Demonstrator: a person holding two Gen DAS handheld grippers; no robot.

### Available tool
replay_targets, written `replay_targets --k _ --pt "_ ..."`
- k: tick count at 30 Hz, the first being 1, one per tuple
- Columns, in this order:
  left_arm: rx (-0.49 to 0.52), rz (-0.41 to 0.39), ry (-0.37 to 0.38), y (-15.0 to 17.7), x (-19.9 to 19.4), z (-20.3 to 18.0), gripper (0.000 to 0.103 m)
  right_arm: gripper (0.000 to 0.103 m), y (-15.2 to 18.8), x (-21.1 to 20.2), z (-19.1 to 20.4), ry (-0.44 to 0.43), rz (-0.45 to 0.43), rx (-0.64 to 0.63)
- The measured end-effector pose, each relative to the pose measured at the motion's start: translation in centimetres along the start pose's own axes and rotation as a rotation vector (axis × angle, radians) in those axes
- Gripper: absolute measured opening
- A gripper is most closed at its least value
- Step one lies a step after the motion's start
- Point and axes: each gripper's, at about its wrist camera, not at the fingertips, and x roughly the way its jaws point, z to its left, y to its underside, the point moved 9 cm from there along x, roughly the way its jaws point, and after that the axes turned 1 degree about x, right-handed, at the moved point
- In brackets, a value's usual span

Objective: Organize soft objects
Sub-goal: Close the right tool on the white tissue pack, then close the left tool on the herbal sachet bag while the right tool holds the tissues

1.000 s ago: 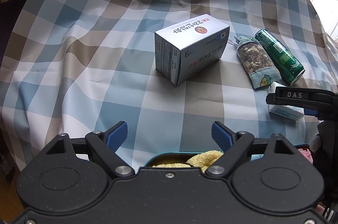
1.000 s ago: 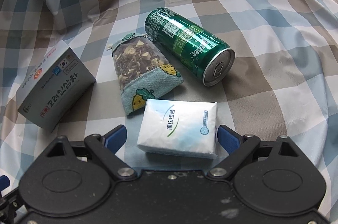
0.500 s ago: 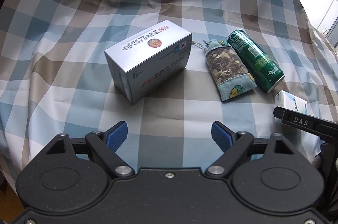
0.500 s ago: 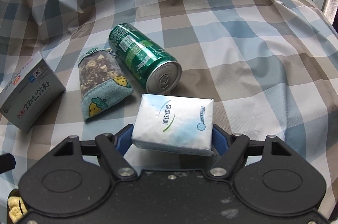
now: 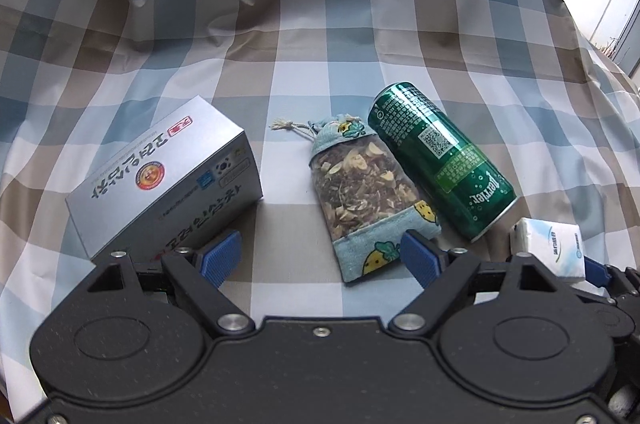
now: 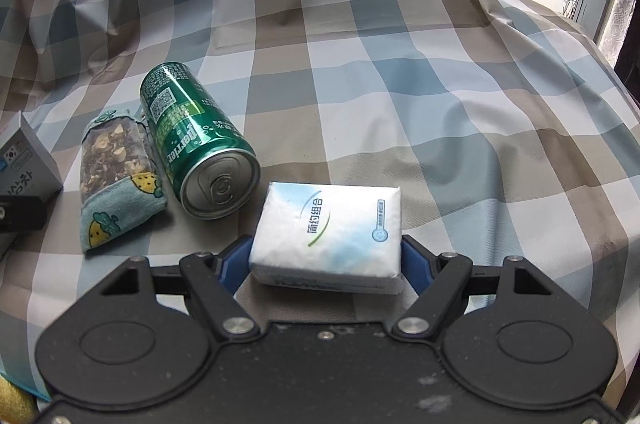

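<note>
My right gripper (image 6: 326,258) is shut on a white tissue pack (image 6: 330,232), which also shows in the left wrist view (image 5: 550,246) at the far right. A cloth sachet (image 5: 368,191) with a clear window lies just ahead of my left gripper (image 5: 322,252), which is open and empty, its right pad close to the sachet's lower end. The sachet also shows in the right wrist view (image 6: 114,183), left of the pack.
A green can (image 5: 440,159) lies on its side beside the sachet, also in the right wrist view (image 6: 196,143). A silver box (image 5: 168,175) lies left of it. Checked cloth (image 5: 320,35) covers the surface. A yellow fuzzy thing (image 6: 12,402) shows at bottom left.
My right gripper closed on the tissue pack and holds it. My left gripper moved forward and right toward the sachet; the bowl with the yellow thing left its view.
</note>
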Motion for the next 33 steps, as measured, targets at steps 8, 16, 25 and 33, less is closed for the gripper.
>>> replay_targets --k 8,16,25,33 --pt "-0.035 -0.007 -0.005 -1.6 3.2 -1.0 0.083 0.080 0.0 0.8 -0.2 -0.007 -0.025 -0.022" --pt "-0.063 0.013 -0.036 -1.7 5.7 -1.1 0.084 0.084 0.0 0.9 -0.2 -0.024 -0.035 -0.020" --pt "-0.058 0.017 -0.023 -1.8 7.2 -1.1 0.087 0.092 0.1 1.1 0.3 -0.024 -0.040 -0.030" --pt "-0.031 0.011 -0.030 -1.6 8.0 -1.1 0.098 0.098 0.1 1.3 0.4 -0.021 -0.050 -0.037"
